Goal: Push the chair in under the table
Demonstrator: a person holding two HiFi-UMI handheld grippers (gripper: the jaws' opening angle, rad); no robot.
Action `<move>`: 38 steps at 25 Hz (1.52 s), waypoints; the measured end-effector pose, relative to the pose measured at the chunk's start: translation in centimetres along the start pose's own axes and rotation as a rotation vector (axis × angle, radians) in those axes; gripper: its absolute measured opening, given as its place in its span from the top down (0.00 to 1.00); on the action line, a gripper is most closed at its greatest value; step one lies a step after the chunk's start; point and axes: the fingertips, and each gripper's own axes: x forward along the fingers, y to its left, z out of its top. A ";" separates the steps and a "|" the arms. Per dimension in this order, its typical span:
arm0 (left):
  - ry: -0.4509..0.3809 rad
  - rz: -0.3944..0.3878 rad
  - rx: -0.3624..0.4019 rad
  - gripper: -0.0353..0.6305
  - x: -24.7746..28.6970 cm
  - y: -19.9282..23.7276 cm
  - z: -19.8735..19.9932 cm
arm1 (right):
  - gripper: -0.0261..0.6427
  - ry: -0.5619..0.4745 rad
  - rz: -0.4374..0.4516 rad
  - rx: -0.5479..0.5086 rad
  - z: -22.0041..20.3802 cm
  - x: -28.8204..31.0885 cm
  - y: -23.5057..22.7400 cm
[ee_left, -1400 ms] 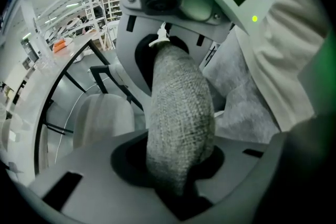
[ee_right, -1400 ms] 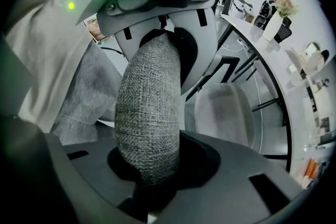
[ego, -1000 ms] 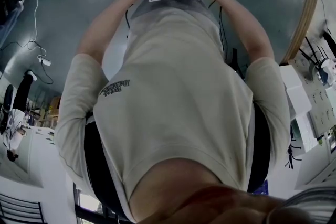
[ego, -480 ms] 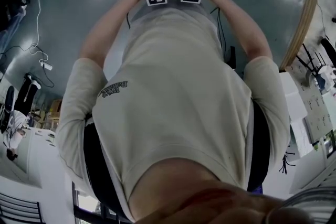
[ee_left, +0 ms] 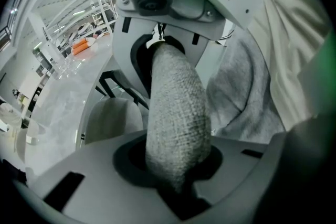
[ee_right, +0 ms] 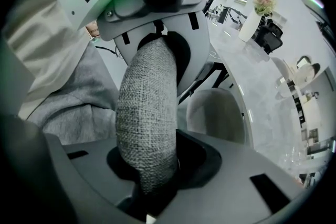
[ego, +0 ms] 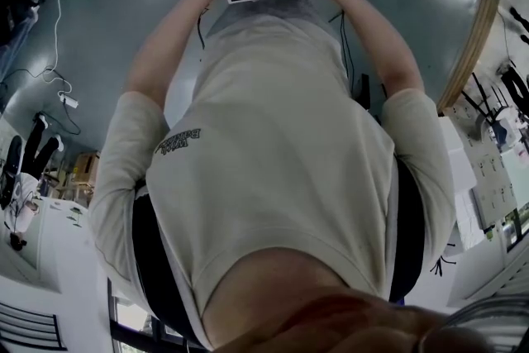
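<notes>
Chair back [ee_left: 176, 113] was clamped by its top edge in the narrow jaws of left gripper [ee_left: 177, 176] and right gripper [ee_right: 149, 176]. The right jaws had just been eased slightly, with fabric between them. The edge ran gripper to gripper. Table [ee_right: 252, 76] was seen beyond the jaws, away from torso [ego: 281, 161]; neither hand was nearer.

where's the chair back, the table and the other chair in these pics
chair back [ee_left: 176, 113]: left gripper view, middle of the grey fabric edge
table [ee_right: 252, 76]: right gripper view, bare white top
other chair [ee_right: 215, 113]: right gripper view, middle of its grey padding
</notes>
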 end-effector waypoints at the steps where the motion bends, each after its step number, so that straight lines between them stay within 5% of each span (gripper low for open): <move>1: 0.002 0.001 -0.002 0.82 0.1 0.3 0.0 | 0.77 0.001 0.002 -0.003 -0.2 0.1 -0.3; 19: 0.014 0.003 -0.001 0.82 -0.2 4.8 0.4 | 0.77 -0.027 -0.028 -0.008 -0.8 -0.6 -4.8; 38: 0.034 -0.107 -0.048 0.75 0.5 5.5 -0.4 | 0.69 -0.051 0.105 -0.002 -0.7 0.0 -5.8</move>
